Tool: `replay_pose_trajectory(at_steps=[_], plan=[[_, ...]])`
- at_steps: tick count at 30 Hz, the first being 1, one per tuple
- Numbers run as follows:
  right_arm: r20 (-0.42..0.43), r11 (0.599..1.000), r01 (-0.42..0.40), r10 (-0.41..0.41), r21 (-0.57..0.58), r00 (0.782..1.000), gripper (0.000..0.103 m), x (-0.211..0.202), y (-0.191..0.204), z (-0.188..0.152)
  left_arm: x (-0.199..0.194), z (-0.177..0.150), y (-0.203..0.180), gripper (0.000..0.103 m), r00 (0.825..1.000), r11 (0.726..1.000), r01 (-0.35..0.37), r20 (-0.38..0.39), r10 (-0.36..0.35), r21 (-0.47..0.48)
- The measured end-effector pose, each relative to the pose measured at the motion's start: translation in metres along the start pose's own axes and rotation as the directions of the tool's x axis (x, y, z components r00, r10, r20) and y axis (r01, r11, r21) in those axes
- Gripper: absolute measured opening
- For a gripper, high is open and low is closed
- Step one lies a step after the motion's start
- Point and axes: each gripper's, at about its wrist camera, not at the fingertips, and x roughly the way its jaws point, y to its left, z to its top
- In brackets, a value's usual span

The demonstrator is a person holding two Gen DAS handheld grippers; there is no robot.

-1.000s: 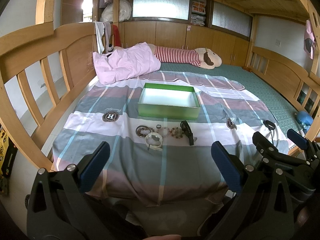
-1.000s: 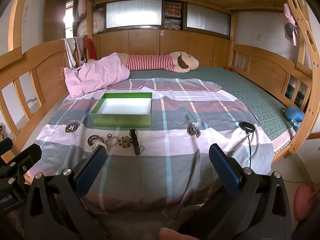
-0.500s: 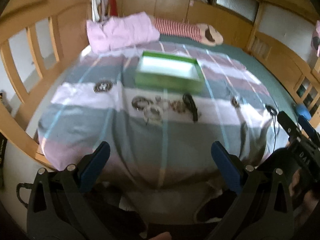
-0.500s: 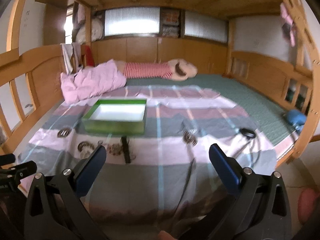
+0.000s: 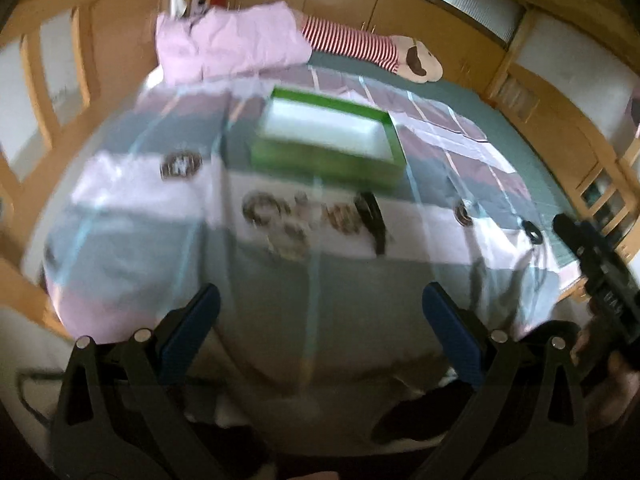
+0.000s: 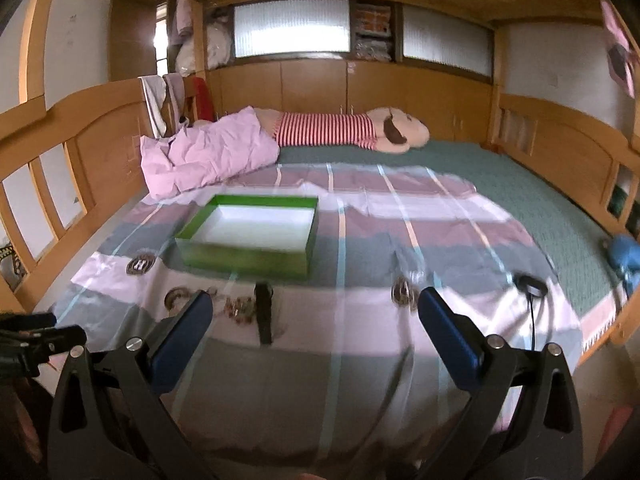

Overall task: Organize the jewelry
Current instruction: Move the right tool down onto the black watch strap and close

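Observation:
A green box (image 5: 328, 142) with a white inside lies open on the striped sheet; it also shows in the right wrist view (image 6: 252, 236). In front of it lie several pieces of jewelry: bracelets (image 5: 264, 212), beads (image 6: 238, 308) and a black watch (image 5: 374, 216), which also shows in the right wrist view (image 6: 264, 312). My left gripper (image 5: 320, 320) is open and empty, above the near part of the bed. My right gripper (image 6: 310, 328) is open and empty, just short of the jewelry. The left wrist view is blurred.
A pink quilt (image 6: 208, 156) and a striped plush toy (image 6: 352, 130) lie at the far end. Wooden rails (image 6: 60, 152) run along both sides. A black cable (image 6: 530, 286) lies at the right edge of the sheet. A blue object (image 6: 626, 252) sits far right.
Both grippers have moved forward toward the bed. The left camera has tilted down over the jewelry, with motion blur. Both stay open.

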Motion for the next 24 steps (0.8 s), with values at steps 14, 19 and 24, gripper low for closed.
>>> replay_pose_trajectory(at_steps=[14,19,24], plan=[[-0.197,0.992,-0.106,0.092,-0.063,0.976,0.100,0.152,0.016,0.001,0.068,0.101,-0.005,0.100,0.992,0.983,-0.093,0.100,0.078,0.158],[-0.323,0.983,-0.169,0.140,-0.064,0.936,0.083,0.195,0.033,-0.034,0.106,0.082,0.005,0.100,0.990,0.984,-0.132,0.058,0.126,0.116],[-0.402,0.978,-0.195,0.150,-0.071,0.903,0.066,0.231,0.057,-0.051,0.113,0.084,0.004,0.100,0.982,0.975,-0.176,0.094,0.164,0.139]])
